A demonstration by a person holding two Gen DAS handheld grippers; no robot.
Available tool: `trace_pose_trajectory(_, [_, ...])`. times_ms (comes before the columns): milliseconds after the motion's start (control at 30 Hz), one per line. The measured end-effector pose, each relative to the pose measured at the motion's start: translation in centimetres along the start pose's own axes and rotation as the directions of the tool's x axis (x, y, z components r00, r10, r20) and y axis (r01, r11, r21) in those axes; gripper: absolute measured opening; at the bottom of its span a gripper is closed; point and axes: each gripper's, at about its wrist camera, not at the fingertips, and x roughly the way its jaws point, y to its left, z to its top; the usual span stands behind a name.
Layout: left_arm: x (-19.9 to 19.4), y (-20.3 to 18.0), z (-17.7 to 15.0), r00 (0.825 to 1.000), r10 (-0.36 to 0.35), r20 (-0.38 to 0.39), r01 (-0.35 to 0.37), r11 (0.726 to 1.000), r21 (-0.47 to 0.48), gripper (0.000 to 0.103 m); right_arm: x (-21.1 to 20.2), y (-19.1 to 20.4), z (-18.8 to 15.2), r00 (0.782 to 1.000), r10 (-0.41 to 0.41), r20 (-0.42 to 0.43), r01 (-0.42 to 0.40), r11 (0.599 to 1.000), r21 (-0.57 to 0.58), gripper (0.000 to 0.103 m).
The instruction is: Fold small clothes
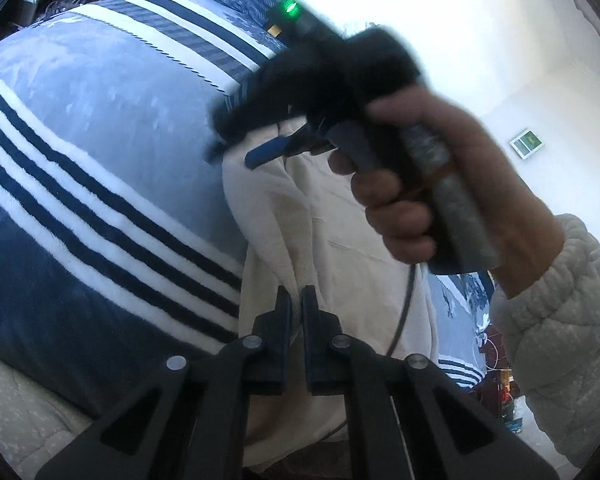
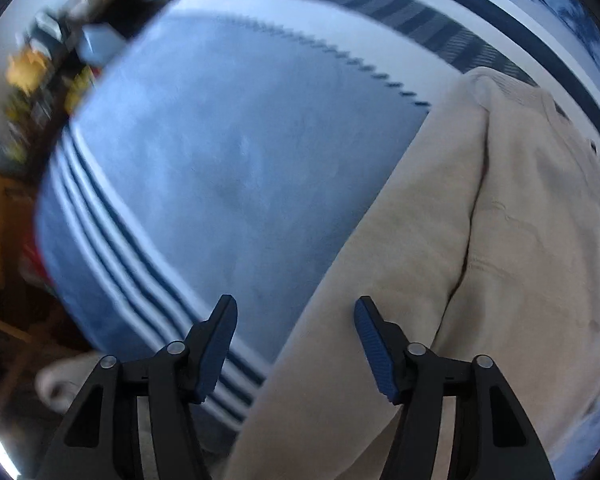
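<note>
A cream garment [image 1: 340,232] lies on a striped blue blanket [image 1: 100,128]. My left gripper [image 1: 297,300] is shut on a raised pleat of the cream fabric at the bottom centre of the left wrist view. Further up, a person's hand [image 1: 400,200] holds my right gripper [image 1: 236,156], blurred, over the garment's far edge. In the right wrist view the right gripper [image 2: 296,320] stands open, pointing down above the garment's [image 2: 500,240] left edge where it meets the blanket [image 2: 220,160]. Nothing sits between its blue pads [image 2: 374,344].
A white quilted sleeve [image 1: 560,340] fills the right side, and a grey cable [image 1: 404,312] hangs from the right gripper's handle. Pale quilted bedding [image 1: 20,400] shows at the lower left. Cluttered shelves [image 2: 32,80] lie beyond the blanket's left edge.
</note>
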Motion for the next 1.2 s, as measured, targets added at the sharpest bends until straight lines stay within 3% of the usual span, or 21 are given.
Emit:
trace_pose_trajectory(33, [-0.3,-0.1,0.0,1.0,-0.002,0.005,0.002,1.0,0.001,0.005,0.3,0.1,0.0,0.999,-0.04,-0.006,0.04,0.999,-0.006,0.026])
trace_pose_trajectory(67, [-0.5,-0.3,0.1,1.0,-0.004,0.01,0.004,1.0,0.002,0.005,0.8,0.3,0.0,0.992,-0.124,-0.021,0.123,0.992,-0.04,0.015])
trace_pose_trajectory(133, [-1.4,-0.7,0.4,1.0,0.005,0.021,-0.006,1.0,0.011,0.005,0.6,0.1,-0.2,0.991,-0.134,-0.015,0.133,0.99,-0.041,0.002])
trace_pose_trajectory(233, [-4.7,-1.3,0.6,0.997,0.014,0.078,-0.018,0.998,0.054,0.005,-2.1,-0.6,-0.8,0.995,-0.089,0.055,0.09,0.996,-0.014,0.002])
trace_pose_trajectory(300, [-6.3,-2.7,0.8,0.995,0.024,0.093,-0.035,0.993,0.109,0.005,-4.8,-1.4,-1.5,0.993,0.01,0.121,-0.013,1.0,0.019,0.002])
trace_pose_trajectory(367, [-7.6,-4.9,1.4,0.995,0.025,0.096,-0.042,0.983,0.179,0.005,-8.0,-3.1,-2.3,0.968,0.125,0.217,-0.141,0.988,0.062,0.002])
trace_pose_trajectory(433, [-7.8,-6.8,1.6,0.996,0.002,0.087,-0.022,0.975,0.223,0.005,-10.4,-5.1,-3.4,0.927,0.224,0.301,-0.259,0.963,0.08,0.002])
trace_pose_trajectory(533, [-7.4,-10.4,1.9,0.999,-0.011,0.053,-0.006,0.949,0.314,0.002,-12.7,-8.3,-5.2,0.876,0.3,0.377,-0.363,0.925,0.108,0.002])
trace_pose_trajectory(600, [-6.3,-13.2,1.6,1.0,0.013,0.007,-0.014,0.916,0.402,0.0,-13.5,-10.2,-6.4,0.872,0.284,0.399,-0.359,0.925,0.127,0.002])
trace_pose_trajectory(667, [-3.3,-14.4,0.5,0.997,-0.001,-0.079,0.035,0.9,0.434,0.0,-13.6,-12.5,-8.4,0.866,0.285,0.41,-0.378,0.911,0.163,0.002])
trace_pose_trajectory(800, [3.0,-15.8,-2.4,0.974,0.017,-0.225,0.086,0.894,0.44,0.0,-10.5,-17.1,-11.4,0.899,0.254,0.357,-0.349,0.908,0.233,0.002])
trace_pose_trajectory(867, [6.3,-15.2,-4.6,0.95,0.029,-0.31,0.101,0.913,0.396,0.0,-8.3,-18.9,-12.4,0.908,0.257,0.33,-0.348,0.902,0.255,0.003])
trace_pose_trajectory(933, [7.0,-15.0,-5.8,0.936,0.052,-0.349,0.088,0.923,0.375,0.0,-5.9,-20.1,-13.7,0.916,0.257,0.307,-0.339,0.906,0.254,0.004])
trace_pose_trajectory(1000, [6.3,-14.4,-6.2,0.936,0.054,-0.347,0.082,0.928,0.364,0.002,-5.1,-21.2,-15.4,0.918,0.246,0.312,-0.341,0.892,0.298,0.009])
trace_pose_trajectory(1033, [6.0,-14.1,-6.2,0.941,0.068,-0.331,0.064,0.925,0.374,0.01,-5.3,-21.6,-17.4,0.895,0.275,0.352,-0.39,0.866,0.313,0.015])
trace_pose_trajectory(1067, [5.6,-13.1,-5.8,0.948,0.105,-0.301,0.023,0.92,0.392,0.031,-5.9,-21.9,-19.1,0.879,0.288,0.38,-0.416,0.853,0.316,0.025])
trace_pose_trajectory(1100, [5.2,-11.9,-5.1,0.954,0.159,-0.255,-0.044,0.913,0.405,0.044,-6.4,-21.7,-20.7,0.868,0.285,0.406,-0.426,0.847,0.318,0.052])
trace_pose_trajectory(1133, [4.8,-11.3,-4.8,0.956,0.201,-0.215,-0.101,0.91,0.402,0.062,-7.0,-21.1,-22.6,0.856,0.272,0.44,-0.431,0.846,0.315,0.067])
trace_pose_trajectory(1167, [4.4,-9.2,-3.6,0.946,0.283,-0.161,-0.207,0.905,0.373,0.062,-7.7,-20.3,-24.8,0.832,0.263,0.488,-0.446,0.84,0.308,0.067])
trace_pose_trajectory(1200, [4.3,-7.5,-2.6,0.933,0.327,-0.146,-0.265,0.905,0.332,0.062,-7.9,-19.4,-26.8,0.805,0.285,0.521,-0.484,0.822,0.299,0.067])
